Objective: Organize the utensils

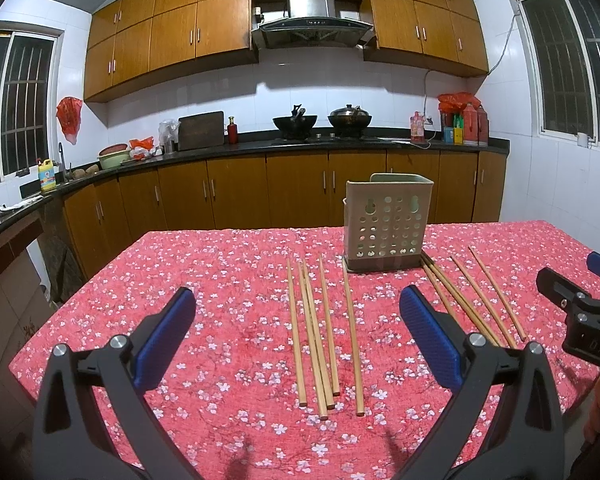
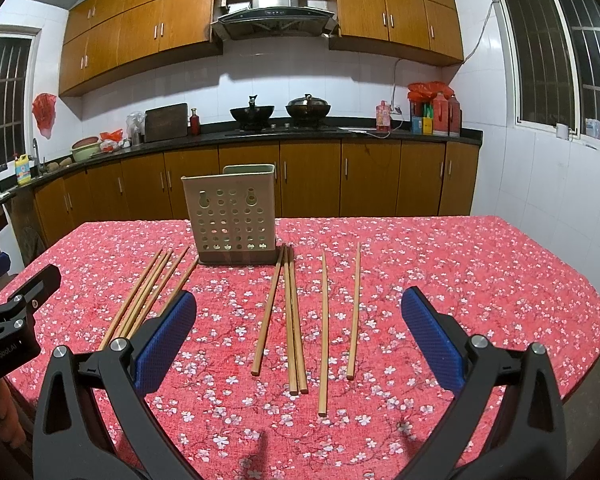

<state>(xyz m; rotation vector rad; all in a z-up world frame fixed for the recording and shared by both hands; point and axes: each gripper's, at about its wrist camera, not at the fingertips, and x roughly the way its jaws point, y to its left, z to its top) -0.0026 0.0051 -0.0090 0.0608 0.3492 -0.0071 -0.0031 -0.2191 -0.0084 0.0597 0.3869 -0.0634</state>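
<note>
handling: wooden chopsticks are looking light, stiff and a bit rolly, so I'd be pinching one mid-shaft
look: thin tan sticks, two loose bunches
where: lying on the surface right ahead of both claws, perforated holder standing beyond
left claw: hanging wide open, empty
right claw: same, gaping, gripping nothing
</note>
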